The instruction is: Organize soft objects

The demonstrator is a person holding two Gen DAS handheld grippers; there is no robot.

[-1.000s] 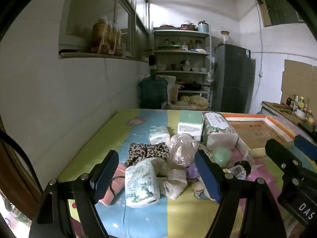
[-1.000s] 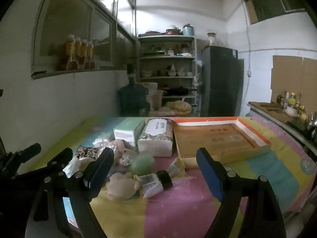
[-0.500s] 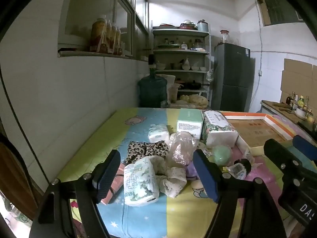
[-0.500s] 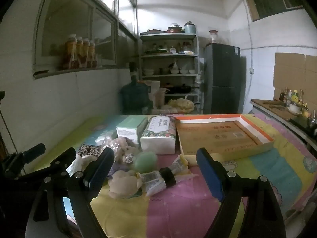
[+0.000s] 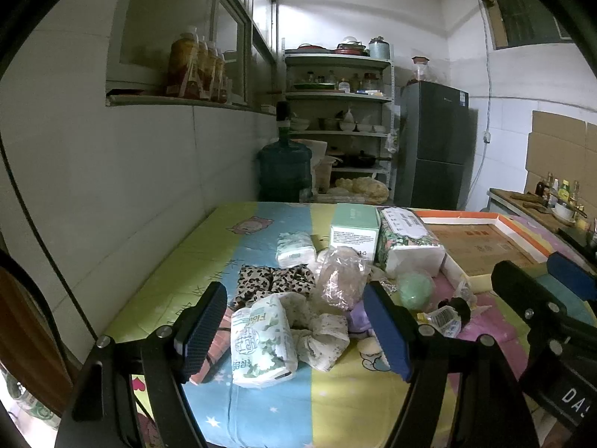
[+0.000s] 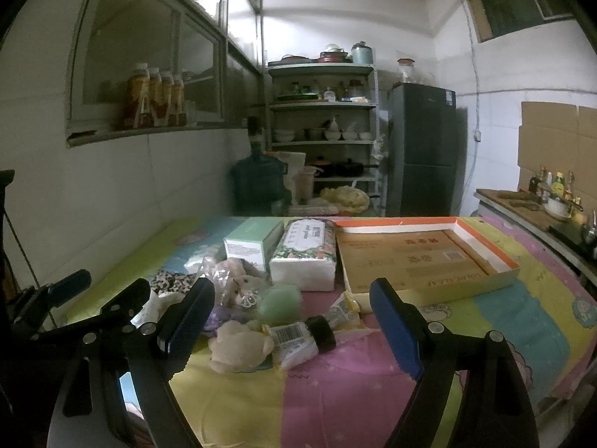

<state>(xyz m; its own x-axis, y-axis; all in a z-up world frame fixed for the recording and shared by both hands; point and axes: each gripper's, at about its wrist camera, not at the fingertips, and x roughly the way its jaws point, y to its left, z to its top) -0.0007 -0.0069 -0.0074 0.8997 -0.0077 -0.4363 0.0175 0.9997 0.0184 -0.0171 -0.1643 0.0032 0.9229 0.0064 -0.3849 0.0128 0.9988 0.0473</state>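
A pile of soft things lies on the colourful table. In the left wrist view I see a white tissue pack (image 5: 261,339), a floral cloth (image 5: 322,339), a leopard-print cloth (image 5: 274,280), a crinkled plastic bag (image 5: 341,278) and a green sponge ball (image 5: 414,287). My left gripper (image 5: 294,332) is open and empty, just short of the tissue pack. My right gripper (image 6: 293,330) is open and empty, before a beige plush toy (image 6: 238,345), a wrapped bottle (image 6: 298,339) and the green ball (image 6: 280,302).
A shallow orange-rimmed cardboard tray (image 6: 421,254) lies at the back right. A flowered tissue brick (image 6: 306,250) and a mint box (image 6: 253,242) stand behind the pile. The wall runs along the table's left edge; a water jug (image 5: 285,171), shelves and a fridge stand beyond.
Both grippers have drawn back and risen slightly, so the pile sits a little lower and farther in view. Both stay open and nothing on the table has moved.
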